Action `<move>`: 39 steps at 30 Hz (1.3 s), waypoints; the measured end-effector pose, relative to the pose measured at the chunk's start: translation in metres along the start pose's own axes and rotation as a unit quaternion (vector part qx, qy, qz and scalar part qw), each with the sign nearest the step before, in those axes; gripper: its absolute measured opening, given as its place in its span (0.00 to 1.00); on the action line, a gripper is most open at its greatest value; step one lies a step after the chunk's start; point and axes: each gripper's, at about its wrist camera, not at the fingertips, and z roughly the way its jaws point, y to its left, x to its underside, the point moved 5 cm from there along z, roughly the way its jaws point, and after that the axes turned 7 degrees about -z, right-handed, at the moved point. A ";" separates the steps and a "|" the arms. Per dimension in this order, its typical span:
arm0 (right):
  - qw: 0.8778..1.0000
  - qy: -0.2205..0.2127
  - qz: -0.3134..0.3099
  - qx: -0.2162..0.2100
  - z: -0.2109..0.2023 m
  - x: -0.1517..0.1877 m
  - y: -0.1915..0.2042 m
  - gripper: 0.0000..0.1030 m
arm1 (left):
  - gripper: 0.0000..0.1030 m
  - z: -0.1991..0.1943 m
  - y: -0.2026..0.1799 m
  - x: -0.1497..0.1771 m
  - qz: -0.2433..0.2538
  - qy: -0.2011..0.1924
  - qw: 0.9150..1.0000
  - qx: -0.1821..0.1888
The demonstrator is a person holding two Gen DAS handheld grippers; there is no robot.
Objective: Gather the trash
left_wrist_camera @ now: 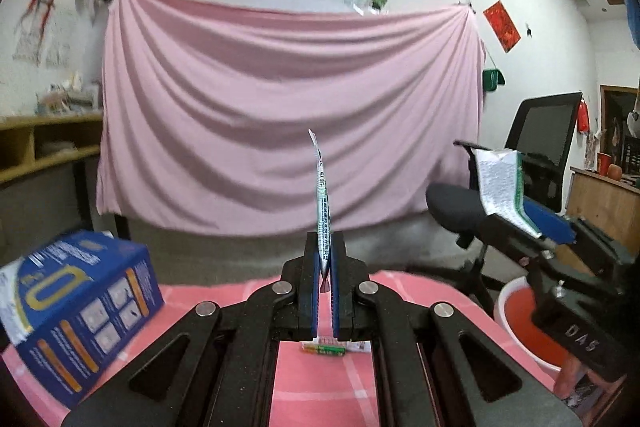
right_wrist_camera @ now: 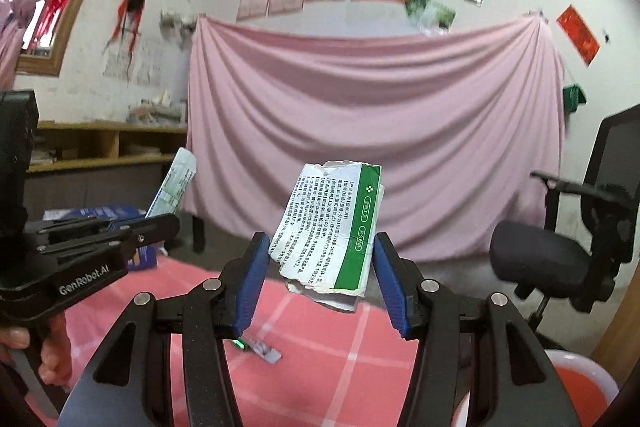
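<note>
My left gripper [left_wrist_camera: 325, 259] is shut on a thin foil wrapper [left_wrist_camera: 323, 211] that stands upright, edge-on, above the pink checked tablecloth [left_wrist_camera: 320, 387]. My right gripper [right_wrist_camera: 320, 267] holds a torn white and green paper carton [right_wrist_camera: 332, 227] between its blue pads [right_wrist_camera: 250, 283], lifted above the table. The right gripper and its carton [left_wrist_camera: 504, 187] show at the right of the left wrist view. The left gripper with its wrapper [right_wrist_camera: 176, 183] shows at the left of the right wrist view. A small wrapper [right_wrist_camera: 262, 349] lies on the cloth below.
A blue box [left_wrist_camera: 76, 311] stands on the table at the left. A red bin with a white rim [left_wrist_camera: 520, 331] sits at the table's right; it also shows in the right wrist view [right_wrist_camera: 576, 383]. A black office chair [right_wrist_camera: 568, 239] stands at right, before a pink hanging sheet [left_wrist_camera: 280, 99].
</note>
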 end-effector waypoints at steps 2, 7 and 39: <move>1.000 -0.016 -0.002 0.008 -0.009 -0.004 -0.002 0.49 | 0.03 -0.009 -0.005 -0.001 0.002 -0.014 1.000 0.002; 0.999 -0.047 0.001 0.020 -0.027 -0.011 -0.011 0.49 | 0.03 -0.019 -0.022 0.002 0.014 -0.037 0.999 0.006; 0.977 -0.067 0.071 0.190 -0.141 0.023 -0.173 0.50 | 0.03 -0.019 -0.281 -0.009 0.132 -0.030 0.975 0.177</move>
